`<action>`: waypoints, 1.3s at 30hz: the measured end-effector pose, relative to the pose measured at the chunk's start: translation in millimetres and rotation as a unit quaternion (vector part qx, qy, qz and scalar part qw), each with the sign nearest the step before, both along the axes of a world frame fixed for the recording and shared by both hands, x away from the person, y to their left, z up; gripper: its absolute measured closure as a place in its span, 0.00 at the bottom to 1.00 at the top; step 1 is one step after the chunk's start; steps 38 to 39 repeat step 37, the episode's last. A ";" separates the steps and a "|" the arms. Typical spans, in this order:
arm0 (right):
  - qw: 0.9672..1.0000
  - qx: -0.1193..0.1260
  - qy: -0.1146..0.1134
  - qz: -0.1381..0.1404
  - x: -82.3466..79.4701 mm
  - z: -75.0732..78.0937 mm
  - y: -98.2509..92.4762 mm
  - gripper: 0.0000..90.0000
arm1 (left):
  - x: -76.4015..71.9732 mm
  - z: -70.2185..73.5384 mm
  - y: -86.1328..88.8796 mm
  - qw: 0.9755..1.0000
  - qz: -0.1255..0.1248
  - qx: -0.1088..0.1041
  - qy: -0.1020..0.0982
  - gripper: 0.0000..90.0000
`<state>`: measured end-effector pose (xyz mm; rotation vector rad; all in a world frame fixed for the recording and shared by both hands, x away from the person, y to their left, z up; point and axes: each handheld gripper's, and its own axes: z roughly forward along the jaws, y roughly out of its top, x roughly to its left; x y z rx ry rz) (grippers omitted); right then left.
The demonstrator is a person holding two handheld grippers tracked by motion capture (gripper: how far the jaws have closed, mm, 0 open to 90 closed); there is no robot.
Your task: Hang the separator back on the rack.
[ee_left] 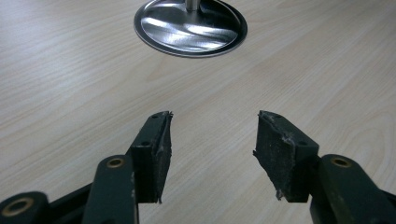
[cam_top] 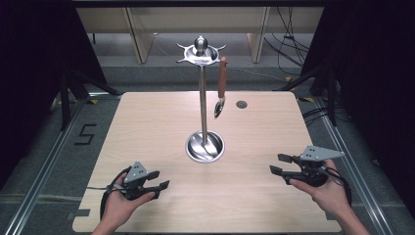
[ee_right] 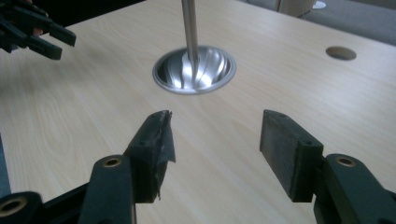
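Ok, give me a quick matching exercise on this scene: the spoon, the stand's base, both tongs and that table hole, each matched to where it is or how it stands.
Things:
1. spoon
2. stand's round steel base
3. left tongs
4. grey table hole

Places or states:
A. middle of the wooden table
B. open and empty, near the table's front left
C. hanging from the stand's top rack, bowl down
D. far side of the table, right of the pole

Pairs: 1-C, 2-A, 3-B, 4-D. The right tongs are open and empty too.
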<state>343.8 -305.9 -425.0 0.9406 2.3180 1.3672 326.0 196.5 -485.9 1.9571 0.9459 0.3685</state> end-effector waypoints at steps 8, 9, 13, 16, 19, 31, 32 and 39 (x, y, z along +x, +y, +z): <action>1.000 -0.007 0.009 -0.013 -7.7 -12.0 -14.2 0.48 | 0.4 -0.6 0.4 1.000 -0.002 0.011 0.002 0.50; 1.000 -0.009 0.002 -0.016 -7.6 -12.2 -15.7 0.48 | 0.6 -0.6 0.7 1.000 -0.003 0.012 0.005 0.50; 1.000 -0.012 0.010 -0.017 -11.0 -16.8 -20.5 0.48 | 0.7 -0.5 1.8 1.000 -0.005 0.021 0.006 0.49; 0.999 -0.022 0.021 -0.026 -15.8 -23.1 -25.0 0.47 | 1.0 -0.9 2.0 1.000 -0.003 0.025 0.004 0.49; 0.999 -0.035 0.015 -0.032 -18.4 -27.1 -31.5 0.47 | 1.4 -1.2 1.7 1.000 -0.003 0.028 -0.003 0.49; 0.995 -0.047 0.007 -0.084 -18.6 -39.5 -52.6 0.47 | 1.9 -1.6 1.0 1.000 0.000 0.014 0.004 0.48; 0.994 -0.043 0.023 -0.094 -20.9 -38.6 -51.2 0.47 | 2.0 -1.9 0.9 1.000 0.001 0.013 0.007 0.48; 0.994 -0.049 0.015 -0.095 -20.7 -37.9 -53.9 0.47 | 2.5 -1.9 2.0 1.000 0.001 0.024 0.006 0.48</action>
